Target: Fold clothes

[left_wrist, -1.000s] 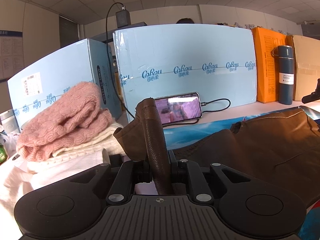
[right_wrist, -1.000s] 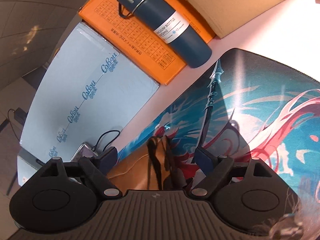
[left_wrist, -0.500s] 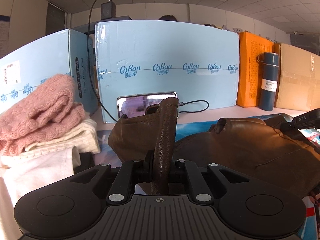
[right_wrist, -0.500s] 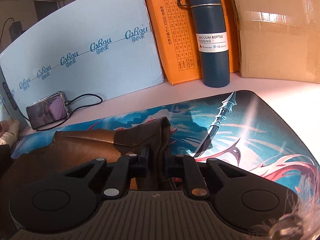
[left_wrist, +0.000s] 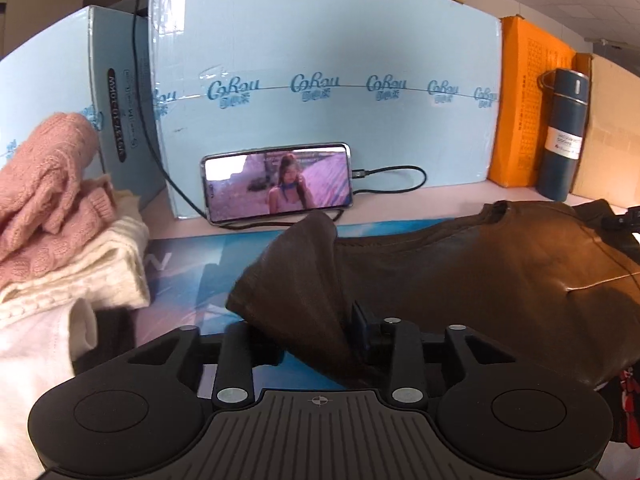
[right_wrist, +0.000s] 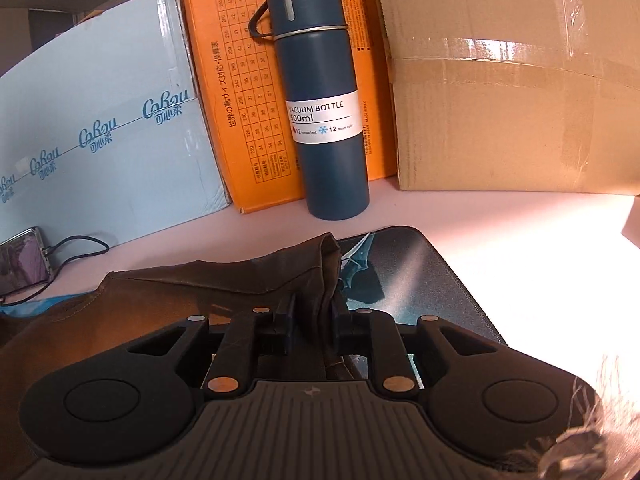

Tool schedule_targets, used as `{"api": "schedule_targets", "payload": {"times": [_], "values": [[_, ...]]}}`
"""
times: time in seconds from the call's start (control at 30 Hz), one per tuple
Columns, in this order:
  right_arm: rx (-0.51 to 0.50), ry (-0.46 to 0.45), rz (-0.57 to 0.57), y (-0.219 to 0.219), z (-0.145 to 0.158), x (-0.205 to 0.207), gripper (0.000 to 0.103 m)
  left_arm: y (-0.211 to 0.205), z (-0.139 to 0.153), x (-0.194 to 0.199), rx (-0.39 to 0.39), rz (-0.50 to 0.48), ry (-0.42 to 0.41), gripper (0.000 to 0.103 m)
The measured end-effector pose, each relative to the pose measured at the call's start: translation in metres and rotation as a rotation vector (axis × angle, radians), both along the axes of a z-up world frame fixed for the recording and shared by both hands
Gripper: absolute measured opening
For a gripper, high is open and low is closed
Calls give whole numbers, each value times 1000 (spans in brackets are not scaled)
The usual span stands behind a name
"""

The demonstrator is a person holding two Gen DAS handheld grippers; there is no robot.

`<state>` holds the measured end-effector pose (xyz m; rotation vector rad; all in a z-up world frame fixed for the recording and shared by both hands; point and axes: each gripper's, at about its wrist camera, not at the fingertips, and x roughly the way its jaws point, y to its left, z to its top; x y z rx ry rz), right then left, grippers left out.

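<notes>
A brown leather garment lies across the printed desk mat. My left gripper stands open, its fingers spread wide, with a raised fold of the garment's left end loose between them. My right gripper has its fingers partly apart around the garment's right end, which stands up between them close to the right finger. The rest of the garment stretches to the left in the right wrist view.
A pile of pink and cream knitwear lies at the left. A phone with a cable leans on light-blue boxes. A blue vacuum bottle stands before an orange box and a cardboard box.
Both grippers lowered the garment toward the mat and came forward toward the boxes. The left fingers spread apart and let go of the fold. The right fingers loosened too.
</notes>
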<state>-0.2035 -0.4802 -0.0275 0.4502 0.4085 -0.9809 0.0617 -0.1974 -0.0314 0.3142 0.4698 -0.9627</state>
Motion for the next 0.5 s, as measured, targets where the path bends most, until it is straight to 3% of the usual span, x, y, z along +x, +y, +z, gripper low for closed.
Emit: {"api": "schedule_targets", "payload": {"times": [0.07,0.13,0.17,0.2,0.3,0.43,0.5], "values": [[-8,-20,17,-1,2,-6,37,3,3,-2,11,105,-112,79],[-22,-41,31,-3,5,-11,59,6,7,-7,-7,178,-214,86],[-36,-43,46,-4,6,-11,65,8,9,-9,-18,174,-226,86],[-47,-44,64,-7,6,-10,73,8,11,-13,-37,129,-212,87],[-80,-45,118,-14,7,-6,80,7,17,-25,-84,-14,-167,90],[-113,-52,178,-24,7,-1,86,-21,15,-47,-40,-238,-109,91],[-115,-59,198,-28,6,1,86,-38,7,-55,20,-269,-120,91]]}}
